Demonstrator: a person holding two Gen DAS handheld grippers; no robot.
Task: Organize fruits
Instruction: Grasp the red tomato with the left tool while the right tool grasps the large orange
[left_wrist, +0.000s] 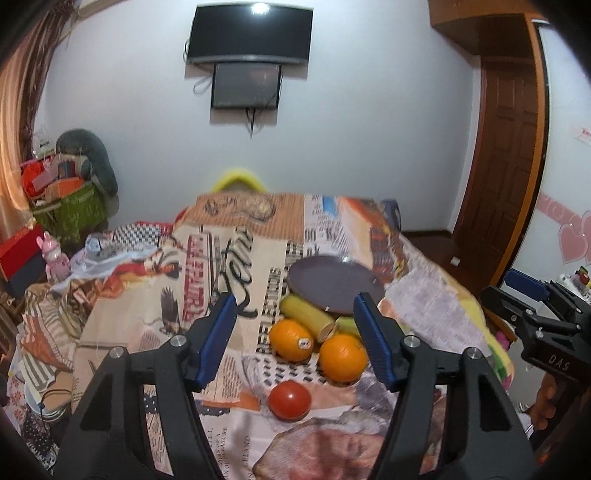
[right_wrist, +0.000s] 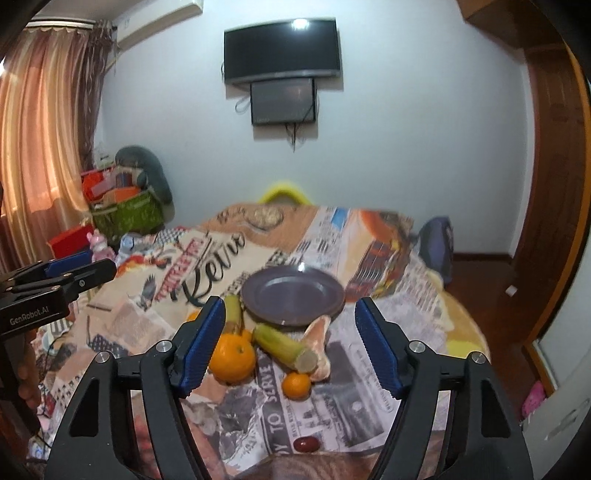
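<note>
A dark purple plate (left_wrist: 334, 286) (right_wrist: 293, 295) lies on the patterned cloth. In front of it sit two oranges (left_wrist: 291, 339) (left_wrist: 343, 358), a red tomato (left_wrist: 289, 400) and yellow-green cane pieces (left_wrist: 306, 315). The right wrist view shows a large orange (right_wrist: 232, 360), a small mandarin (right_wrist: 296, 385), a cane piece (right_wrist: 286, 347), a peeled citrus segment (right_wrist: 319, 343) and a small dark red fruit (right_wrist: 306, 444). My left gripper (left_wrist: 295, 299) hovers open above the oranges and holds nothing. Above the fruit pile, my right gripper (right_wrist: 290, 301) also stands open with nothing between its fingers.
The table (left_wrist: 147, 325) is covered with a newspaper-print cloth. A yellow chair back (left_wrist: 238, 181) stands behind it. Boxes and a green bag (left_wrist: 70, 206) pile up at the left by the curtain. A wooden door (left_wrist: 509, 166) is at the right. Each gripper shows at the other view's edge.
</note>
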